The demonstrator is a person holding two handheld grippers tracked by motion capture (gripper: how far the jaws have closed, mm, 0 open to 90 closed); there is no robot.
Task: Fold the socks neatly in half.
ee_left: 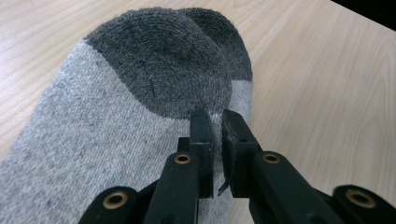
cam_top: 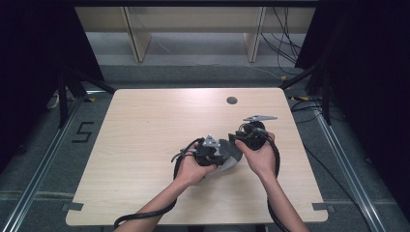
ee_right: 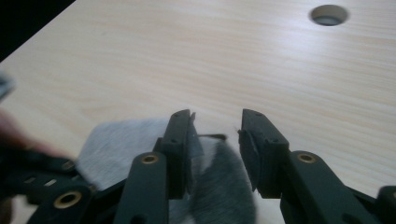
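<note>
A grey sock (ee_left: 116,121) with a dark grey toe lies on the wooden table (cam_top: 145,130), a second toe peeking from behind it. My left gripper (ee_left: 217,126) is shut on the sock's edge just below the dark toe, with fabric pinched between its jaws. In the high view the left gripper (cam_top: 222,153) and the right gripper (cam_top: 235,141) meet over the sock (cam_top: 233,155) near the table's middle right. My right gripper (ee_right: 217,123) stands open above the sock (ee_right: 126,140); its pads touch nothing.
A round cable hole (cam_top: 231,100) sits at the table's far edge, ahead of the right gripper (ee_right: 328,14). Bare tabletop spreads to the left and far side. Cables trail from both grippers over the near edge. Wooden shelf legs (cam_top: 138,43) stand beyond the table.
</note>
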